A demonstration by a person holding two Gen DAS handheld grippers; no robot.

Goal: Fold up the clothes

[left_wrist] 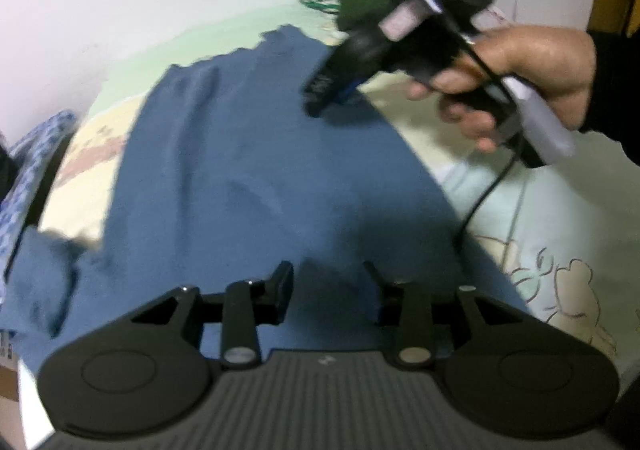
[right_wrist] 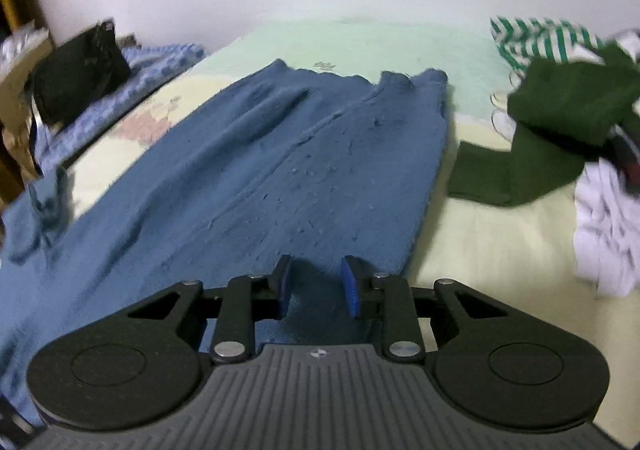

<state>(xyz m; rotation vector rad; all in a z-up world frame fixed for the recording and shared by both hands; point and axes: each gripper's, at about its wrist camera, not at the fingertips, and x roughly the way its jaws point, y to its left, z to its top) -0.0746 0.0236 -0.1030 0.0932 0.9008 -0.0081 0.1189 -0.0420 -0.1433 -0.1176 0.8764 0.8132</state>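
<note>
On bed (right_wrist: 480, 250) | one blue sweater (right_wrist: 260, 169) | left tongs (left_wrist: 328, 290) wide | right tongs (right_wrist: 316, 284) narrow, empty

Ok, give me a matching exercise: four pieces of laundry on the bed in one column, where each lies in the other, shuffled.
Things:
1. blue sweater
2. dark green garment
3. green-and-white striped garment
4. white clothes

Places, seen from the right wrist camera:
A. crumpled at the right edge, nearest the camera
B. spread flat in the middle of the bed
C. far right, up against the wall
D. right of the blue one, in front of the striped one

Pairs: 1-B, 2-D, 3-C, 4-A
</note>
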